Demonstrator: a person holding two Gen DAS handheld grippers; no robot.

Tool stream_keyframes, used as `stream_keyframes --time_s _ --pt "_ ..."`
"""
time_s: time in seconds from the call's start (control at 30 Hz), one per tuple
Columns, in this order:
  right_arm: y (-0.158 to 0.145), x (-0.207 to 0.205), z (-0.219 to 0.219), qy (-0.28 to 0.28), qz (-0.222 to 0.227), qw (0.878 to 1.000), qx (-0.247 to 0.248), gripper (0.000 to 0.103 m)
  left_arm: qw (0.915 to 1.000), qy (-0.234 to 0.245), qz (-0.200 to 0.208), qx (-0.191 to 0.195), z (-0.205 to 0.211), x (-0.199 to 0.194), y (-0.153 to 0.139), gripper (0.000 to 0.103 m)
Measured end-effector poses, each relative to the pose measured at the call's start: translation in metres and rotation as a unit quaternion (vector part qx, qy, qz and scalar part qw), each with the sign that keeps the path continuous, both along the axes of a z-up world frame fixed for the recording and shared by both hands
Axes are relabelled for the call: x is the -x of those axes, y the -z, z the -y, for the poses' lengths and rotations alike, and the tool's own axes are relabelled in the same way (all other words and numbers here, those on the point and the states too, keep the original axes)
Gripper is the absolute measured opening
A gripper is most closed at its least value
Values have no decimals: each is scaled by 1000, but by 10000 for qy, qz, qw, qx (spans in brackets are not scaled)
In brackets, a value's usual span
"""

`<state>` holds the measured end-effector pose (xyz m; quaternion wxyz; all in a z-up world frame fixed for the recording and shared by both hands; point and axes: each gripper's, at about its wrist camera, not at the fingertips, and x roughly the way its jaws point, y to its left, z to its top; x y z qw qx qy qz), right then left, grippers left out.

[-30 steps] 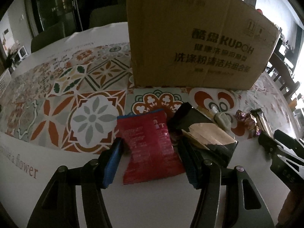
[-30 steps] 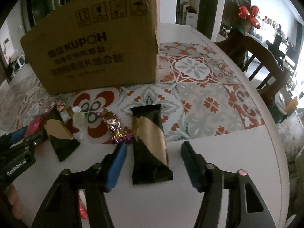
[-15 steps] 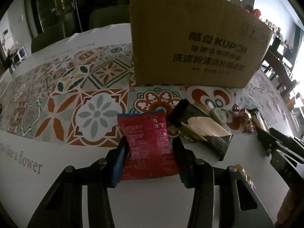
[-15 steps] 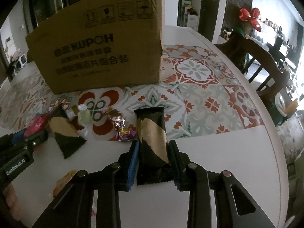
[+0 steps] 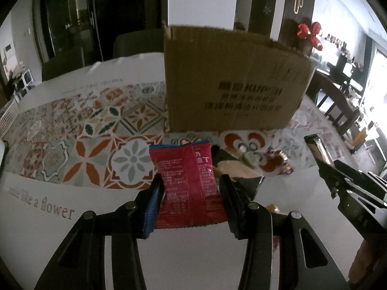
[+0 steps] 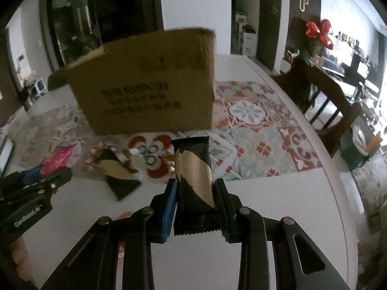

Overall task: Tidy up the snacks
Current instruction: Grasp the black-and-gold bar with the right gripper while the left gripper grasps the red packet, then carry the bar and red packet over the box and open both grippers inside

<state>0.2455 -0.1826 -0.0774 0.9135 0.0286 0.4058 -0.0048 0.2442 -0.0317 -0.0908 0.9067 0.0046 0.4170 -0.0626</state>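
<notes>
A white tablecloth [image 5: 198, 261] with a broad band of patterned tiles in orange, green and grey covers the table, and the words "a flower" run along its near left edge. On the far side of the tiled band stands a brown cardboard box [image 5: 232, 82] with dark printed lettering, its top open. Beyond the table the room is dim: dark glass doors to the left, a white column behind the box, a dark wooden chair [image 6: 324, 96] on the right with a red bow [image 6: 319, 32] above its back, and bright windows at the far right.

The left gripper [image 5: 191, 195] has its fingers partly closed and pinches a red snack packet [image 5: 191, 183] by its two long edges; the packet points away toward the box. Just right of it, on the cloth, lie a black and gold wrapper [image 5: 239, 171], a pale round sweet [image 5: 251, 162] and small purple-wrapped sweets [image 5: 283, 162].

The right gripper [image 6: 196, 200] has its fingers drawn close and clamps a black and gold snack bar [image 6: 193, 176] by its sides, the crimped near end showing between the blue pads [image 6: 169, 203]. The bar points toward the box, near its right corner. Both packets appear held clear of the cloth, though the gap beneath them is hard to judge.
</notes>
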Motion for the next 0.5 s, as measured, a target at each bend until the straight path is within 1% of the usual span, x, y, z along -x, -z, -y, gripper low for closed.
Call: stream_keyframes --time_s 0.3,0.5 --pt "-39 13 -6 -184 481 9985 -168 32 9981 112 606 73 -3 13 -48 46" --pt "-62 15 -11 -269 782 9963 -214 32 9960 168 874 124 -4 13 -70 46"
